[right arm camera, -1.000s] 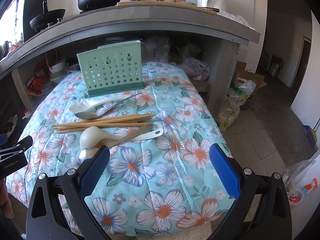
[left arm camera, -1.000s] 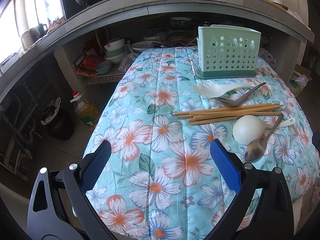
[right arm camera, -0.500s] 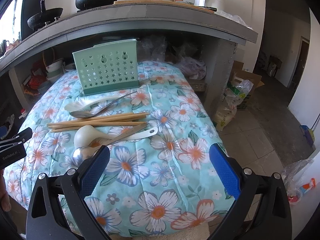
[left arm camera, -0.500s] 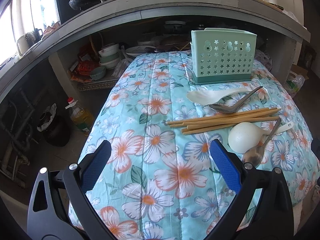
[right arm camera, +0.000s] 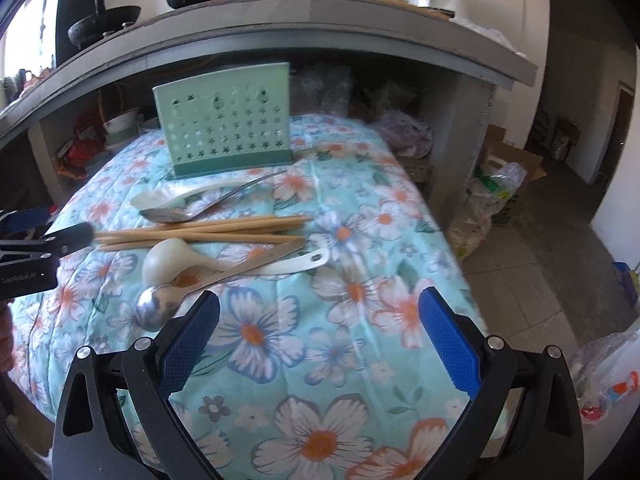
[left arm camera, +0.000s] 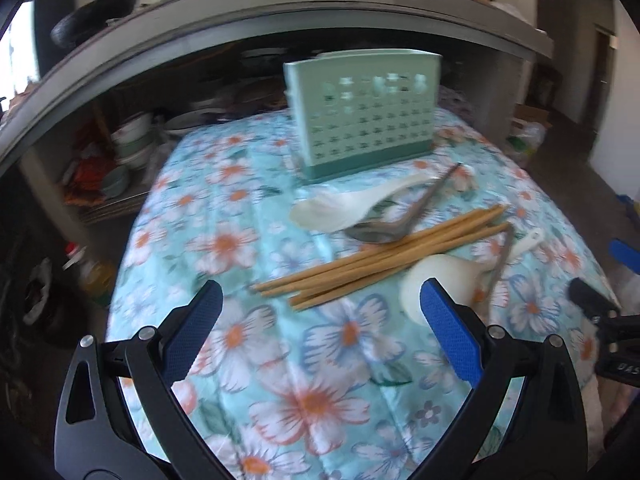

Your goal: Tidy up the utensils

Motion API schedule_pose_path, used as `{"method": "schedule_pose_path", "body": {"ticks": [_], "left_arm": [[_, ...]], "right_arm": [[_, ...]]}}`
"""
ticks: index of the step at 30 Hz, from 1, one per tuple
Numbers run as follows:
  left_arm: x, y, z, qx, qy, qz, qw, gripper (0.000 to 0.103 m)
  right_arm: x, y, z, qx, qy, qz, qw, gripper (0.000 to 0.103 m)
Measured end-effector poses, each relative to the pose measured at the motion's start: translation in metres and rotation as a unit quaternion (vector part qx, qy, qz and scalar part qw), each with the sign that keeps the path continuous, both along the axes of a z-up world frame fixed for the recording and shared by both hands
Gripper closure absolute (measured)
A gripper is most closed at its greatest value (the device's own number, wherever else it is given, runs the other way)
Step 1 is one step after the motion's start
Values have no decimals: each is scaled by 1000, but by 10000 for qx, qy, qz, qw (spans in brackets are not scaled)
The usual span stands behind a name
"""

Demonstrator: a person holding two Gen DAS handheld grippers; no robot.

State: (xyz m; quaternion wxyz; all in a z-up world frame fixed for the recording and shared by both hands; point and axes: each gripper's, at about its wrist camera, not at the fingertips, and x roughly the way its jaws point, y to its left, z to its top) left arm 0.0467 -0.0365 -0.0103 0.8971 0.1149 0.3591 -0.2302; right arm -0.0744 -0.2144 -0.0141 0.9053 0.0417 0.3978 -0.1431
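Both claws are spread wide and empty: my left gripper (left arm camera: pixel 318 326) hangs near the chopsticks (left arm camera: pixel 376 254), my right gripper (right arm camera: pixel 320 332) beside the metal spoon (right arm camera: pixel 158 308). I'd close across the chopstick bundle mid-length. They lie side to side on the cloth (right arm camera: pixel 360 312), before the green holder (right arm camera: pixel 228 120).

A quilted floral cloth (right arm camera: pixel 360 264) covers the table. On it — toward the far end — a green perforated utensil holder (right arm camera: pixel 230 132) stands upright. Nearer lie a white spoon (left arm camera: pixel 352 206) and metal spoon (right arm camera: pixel 192 210), a bundle of wooden chopsticks (right arm camera: pixel 200 234), then a white ladle (right arm camera: pixel 172 258) crossed by another metal spoon (right arm camera: pixel 158 306).
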Motion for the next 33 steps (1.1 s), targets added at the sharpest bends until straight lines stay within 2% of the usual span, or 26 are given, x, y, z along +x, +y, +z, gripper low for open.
{"method": "schedule_pose_path", "body": {"ticks": [3,8,13,17,20,27,30,33], "left_arm": [[6,-5,-4,-319,220,-385,9985,7],[18,-3,-17,-672,703,-405,9944,7],[20,10,-21,-828,594,-347,9942,7],[26,21,-25,-963,674,-303,9926,7],[34,31,-29,-1090,781,-144,9909,7],[42,44,-33,-1155,772,73,9903,7],[42,47,-33,-1154,771,106,9903,7],[42,49,-33,-1151,773,99,9903,7]], "right_arm": [[2,14,-4,-21,-29,378,9993,6],[9,50,-9,-610,54,1293,9897,6],[20,74,-25,-1271,515,2057,9690,33],[26,98,-46,-2190,922,2809,9299,45],[24,115,-53,-2808,909,3204,9001,50],[18,127,-54,-3350,994,3769,8578,61],[8,134,-56,-3565,1091,4124,8312,66],[8,136,-51,-3546,1151,4379,8181,66]]}}
